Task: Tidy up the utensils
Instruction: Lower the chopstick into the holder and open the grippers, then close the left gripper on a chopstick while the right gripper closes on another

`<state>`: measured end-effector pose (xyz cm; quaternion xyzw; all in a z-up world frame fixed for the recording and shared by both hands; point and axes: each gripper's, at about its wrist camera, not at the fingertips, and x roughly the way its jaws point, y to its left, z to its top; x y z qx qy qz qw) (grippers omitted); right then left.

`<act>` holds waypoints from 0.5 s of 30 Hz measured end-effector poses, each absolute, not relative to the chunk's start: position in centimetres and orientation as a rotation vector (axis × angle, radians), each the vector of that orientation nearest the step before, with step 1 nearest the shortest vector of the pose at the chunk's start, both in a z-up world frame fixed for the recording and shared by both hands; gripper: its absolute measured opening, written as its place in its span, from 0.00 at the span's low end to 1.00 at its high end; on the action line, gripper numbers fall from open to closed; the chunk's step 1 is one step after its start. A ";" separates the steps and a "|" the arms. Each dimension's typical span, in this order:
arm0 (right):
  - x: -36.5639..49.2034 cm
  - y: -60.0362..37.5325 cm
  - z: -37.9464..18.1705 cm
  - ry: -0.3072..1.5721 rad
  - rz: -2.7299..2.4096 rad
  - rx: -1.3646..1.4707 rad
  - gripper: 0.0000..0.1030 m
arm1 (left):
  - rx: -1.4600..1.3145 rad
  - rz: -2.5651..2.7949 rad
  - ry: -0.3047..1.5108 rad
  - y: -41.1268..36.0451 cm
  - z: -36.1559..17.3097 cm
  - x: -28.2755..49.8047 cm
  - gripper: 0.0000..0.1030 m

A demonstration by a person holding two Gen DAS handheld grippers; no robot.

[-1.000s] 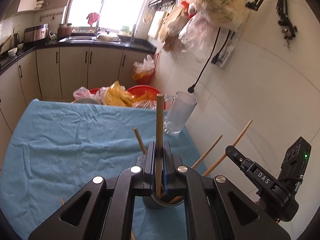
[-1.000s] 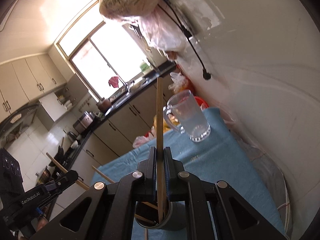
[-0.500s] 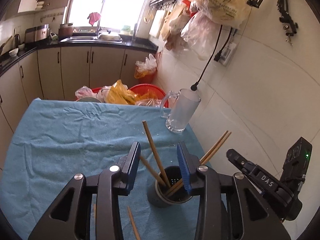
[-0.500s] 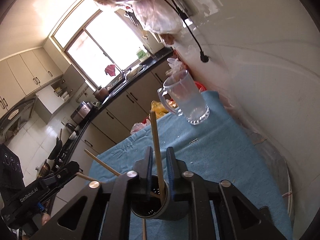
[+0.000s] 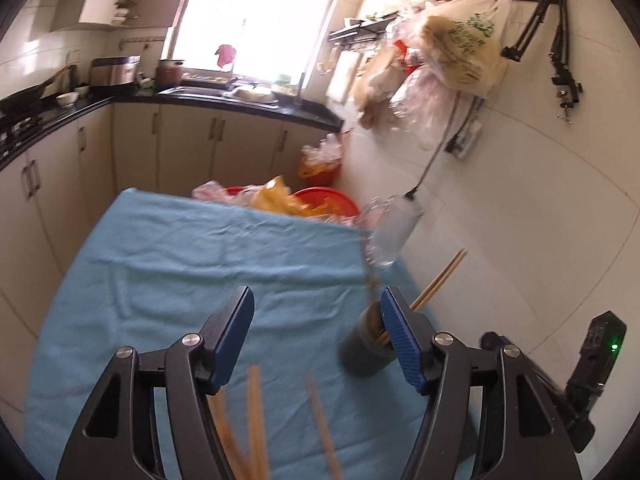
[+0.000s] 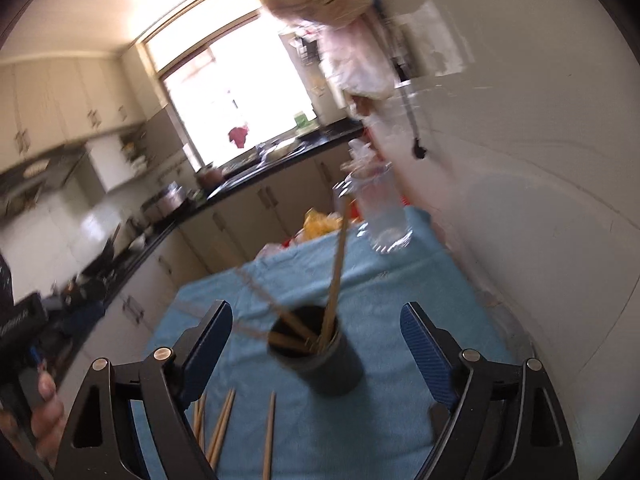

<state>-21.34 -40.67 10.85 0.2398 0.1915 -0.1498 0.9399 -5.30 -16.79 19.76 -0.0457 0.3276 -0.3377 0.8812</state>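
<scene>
Both cameras look down from close above the blue cloth, facing the window; both see the dark cup.

My left gripper: jaws spread wide, blue pads facing each other, nothing between them. Tilted downward, over near edge of table. My right gripper: jaws also wide apart, blue pads bare, nothing held. Also pitched downward, near right edge of table. My left hand shows at lower left of right wrist view, wrapped around dark handle.
</scene>
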 end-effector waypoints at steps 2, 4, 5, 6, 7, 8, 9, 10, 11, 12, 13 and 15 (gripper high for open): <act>-21.6 -39.3 10.0 0.418 -0.279 0.461 0.87 | -0.080 -0.673 0.712 -15.0 18.2 -5.3 0.63; -21.8 -38.0 9.3 0.432 -0.251 0.442 0.87 | -0.080 -0.631 0.762 -13.1 16.0 -5.2 0.63; -21.9 -37.4 8.9 0.437 -0.239 0.438 0.87 | -0.082 -0.613 0.798 -12.2 14.7 -4.9 0.63; -21.9 -36.8 8.5 0.445 -0.221 0.445 0.86 | -0.085 -0.600 0.825 -11.7 13.7 -4.8 0.63; -21.9 -36.5 8.2 0.451 -0.202 0.456 0.86 | -0.085 -0.581 0.865 -11.1 12.4 -4.5 0.63; -21.8 -36.2 7.7 0.462 -0.176 0.469 0.85 | -0.086 -0.565 0.895 -10.6 11.2 -4.4 0.63; -21.7 -35.9 7.4 0.473 -0.170 0.473 0.84 | -0.087 -0.551 0.919 -10.2 10.1 -4.3 0.63; -21.5 -35.7 7.2 0.482 -0.166 0.472 0.84 | -0.086 -0.542 0.945 -9.9 9.2 -4.1 0.63; -21.3 -35.3 6.9 0.493 -0.165 0.468 0.84 | -0.082 -0.537 0.973 -9.7 8.3 -4.0 0.63; -21.1 -35.0 6.6 0.513 -0.158 0.476 0.84 | -0.084 -0.536 0.998 -9.7 7.5 -3.8 0.62; -21.0 -35.0 6.2 0.529 -0.151 0.490 0.84 | -0.083 -0.538 1.017 -9.8 6.7 -3.6 0.61; -20.6 -35.0 5.4 0.560 -0.129 0.527 0.84 | -0.062 -0.535 1.047 -10.5 5.7 -3.3 0.59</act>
